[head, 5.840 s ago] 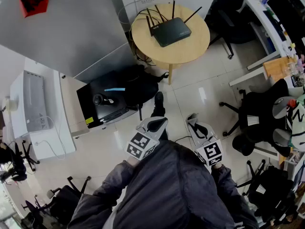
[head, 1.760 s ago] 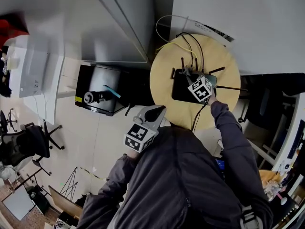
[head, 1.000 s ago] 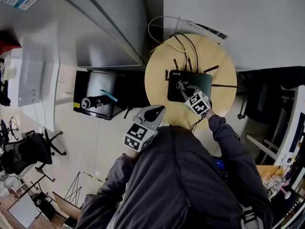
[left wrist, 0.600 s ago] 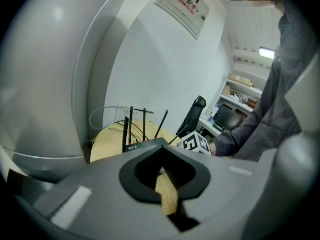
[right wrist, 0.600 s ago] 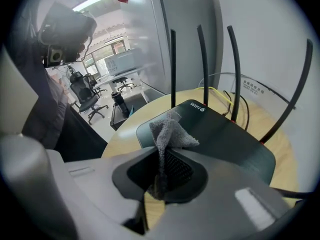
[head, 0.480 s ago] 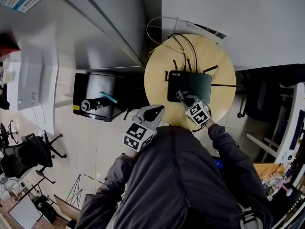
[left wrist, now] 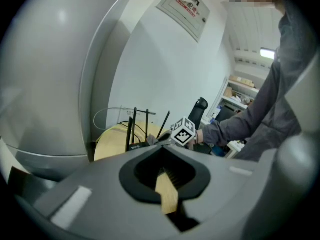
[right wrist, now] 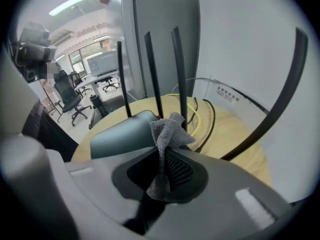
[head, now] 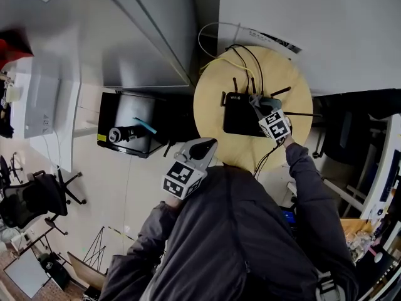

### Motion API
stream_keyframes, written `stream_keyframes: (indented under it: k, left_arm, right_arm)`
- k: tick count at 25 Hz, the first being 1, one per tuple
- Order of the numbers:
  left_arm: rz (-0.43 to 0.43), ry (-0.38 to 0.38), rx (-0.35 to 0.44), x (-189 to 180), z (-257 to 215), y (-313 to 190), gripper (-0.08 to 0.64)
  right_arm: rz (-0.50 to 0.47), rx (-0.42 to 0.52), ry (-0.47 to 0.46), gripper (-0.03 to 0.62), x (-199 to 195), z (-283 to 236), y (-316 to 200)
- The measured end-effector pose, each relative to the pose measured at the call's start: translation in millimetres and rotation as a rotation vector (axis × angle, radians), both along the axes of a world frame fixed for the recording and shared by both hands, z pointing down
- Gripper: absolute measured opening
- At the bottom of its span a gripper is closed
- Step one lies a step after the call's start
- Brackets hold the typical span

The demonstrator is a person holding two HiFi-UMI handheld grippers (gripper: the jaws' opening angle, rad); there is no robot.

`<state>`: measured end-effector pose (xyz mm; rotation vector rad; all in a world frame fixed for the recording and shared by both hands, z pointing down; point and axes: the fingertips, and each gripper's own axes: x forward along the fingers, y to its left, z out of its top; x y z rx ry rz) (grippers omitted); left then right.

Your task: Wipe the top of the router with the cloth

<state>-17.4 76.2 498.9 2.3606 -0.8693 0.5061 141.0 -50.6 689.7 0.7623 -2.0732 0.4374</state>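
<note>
On the round wooden table [head: 285, 74], set against a white wall, lies the black router [head: 237, 116], its antennas [right wrist: 152, 69] standing up along the far edge and dark and yellow cables [head: 227, 60] looping off behind it. Over the router's right half the right gripper [head: 258, 102] is stretched out at the end of a grey sleeve [head: 307, 187], with its marker cube just behind the jaws. In the right gripper view the jaws are clamped on the grey cloth [right wrist: 167, 134]. One crumpled end sticks out forward, and a strip hangs back through the dark slot between them. The tuft sits right at the top face of the router, close to the bases of the antennas. It seems to rest on the surface, though the wide-angle view does not make actual contact certain. Well apart from the table, the left gripper [head: 203, 145] is held close to the person's chest above the pale floor, pointing roughly toward the table's near edge. In its own view the jaws are drawn together, with only a thin tan strip showing in the slot between them. Beyond them that view takes in the table, the antennas and the other gripper's marker cube. Left of the table, on the floor beside a grey panel, stands a low black cabinet [head: 122, 108] with a small teal item on top.
</note>
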Motion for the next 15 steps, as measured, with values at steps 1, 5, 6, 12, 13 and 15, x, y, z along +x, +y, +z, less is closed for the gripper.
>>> stream_keyframes:
  k: [1,5,6,12,13,15]
  left_arm:
    - [-0.002,-0.001,0.002,0.0,-0.1,1.1,0.000]
    - [-0.012,-0.002,-0.003,-1.5,-0.2,5.0,0.000]
    - [-0.015,-0.002,-0.004,-2.0,0.1,5.5,0.000]
    - [-0.002,0.001,-0.005,3.7,0.4,8.0,0.000]
    - [0.003,0.001,-0.006,4.6,0.5,8.2,0.000]
    - [0.010,0.003,-0.007,6.1,0.8,8.4,0.000]
  right_arm:
    - [0.002,0.011,0.021,0.029,4.2,1.8,-9.5]
    - [-0.006,0.003,0.072,0.029,5.0,8.8,-24.6]
    - [-0.014,-0.001,0.088,0.029,2.8,8.8,-23.3]
    - [-0.040,0.023,0.133,0.029,0.3,6.1,-11.5]
    - [-0.036,0.019,0.125,0.029,0.0,6.4,-7.2]
    - [-0.037,0.017,0.120,0.029,-0.5,6.4,3.1]
